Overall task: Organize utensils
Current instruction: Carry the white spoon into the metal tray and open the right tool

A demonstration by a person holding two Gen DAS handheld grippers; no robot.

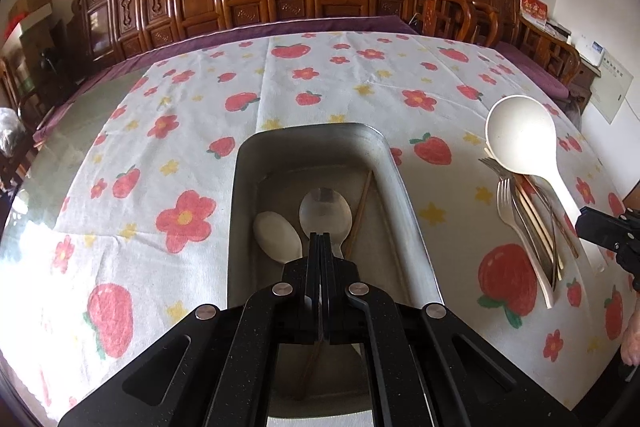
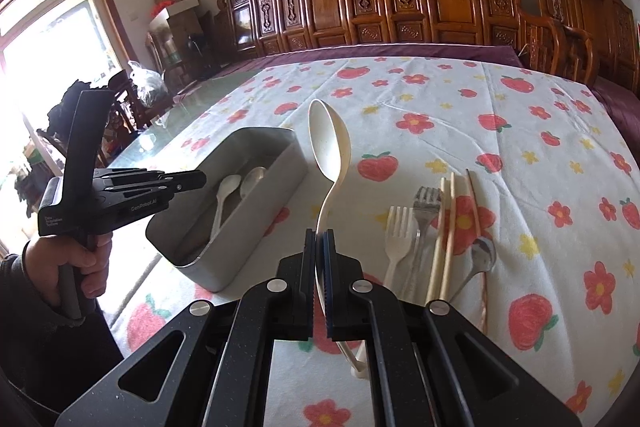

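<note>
The right tool pinches the big white ladle by its handle, lifted up so it can go in the metal box, while the left tool waits squeezed shut, holding nothing, over it.

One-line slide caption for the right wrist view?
Right gripper lifts a white ladle above the floral tablecloth, beside the metal box.
</note>
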